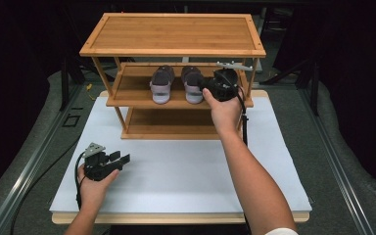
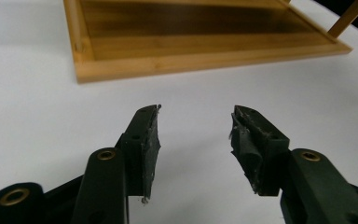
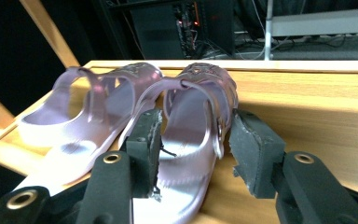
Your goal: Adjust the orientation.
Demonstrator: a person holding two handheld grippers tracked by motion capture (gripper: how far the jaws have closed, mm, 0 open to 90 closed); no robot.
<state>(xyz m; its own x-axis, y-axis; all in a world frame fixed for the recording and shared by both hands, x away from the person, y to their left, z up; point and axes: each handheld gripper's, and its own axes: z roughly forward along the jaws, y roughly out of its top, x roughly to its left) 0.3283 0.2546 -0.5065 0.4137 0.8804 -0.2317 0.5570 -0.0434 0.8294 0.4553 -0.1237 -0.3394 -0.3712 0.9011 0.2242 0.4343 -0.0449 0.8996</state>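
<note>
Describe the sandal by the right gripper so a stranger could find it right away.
Find the three-tier bamboo rack on the white table. On its middle shelf stands a pair of lilac sandals; this sandal is the right-hand one, nearest the right gripper.

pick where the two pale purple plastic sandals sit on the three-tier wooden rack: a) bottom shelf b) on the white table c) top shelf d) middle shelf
d: the pale purple plastic sandals stand side by side on the middle shelf of the wooden rack, with bare boards above and below them in the high view.
</note>
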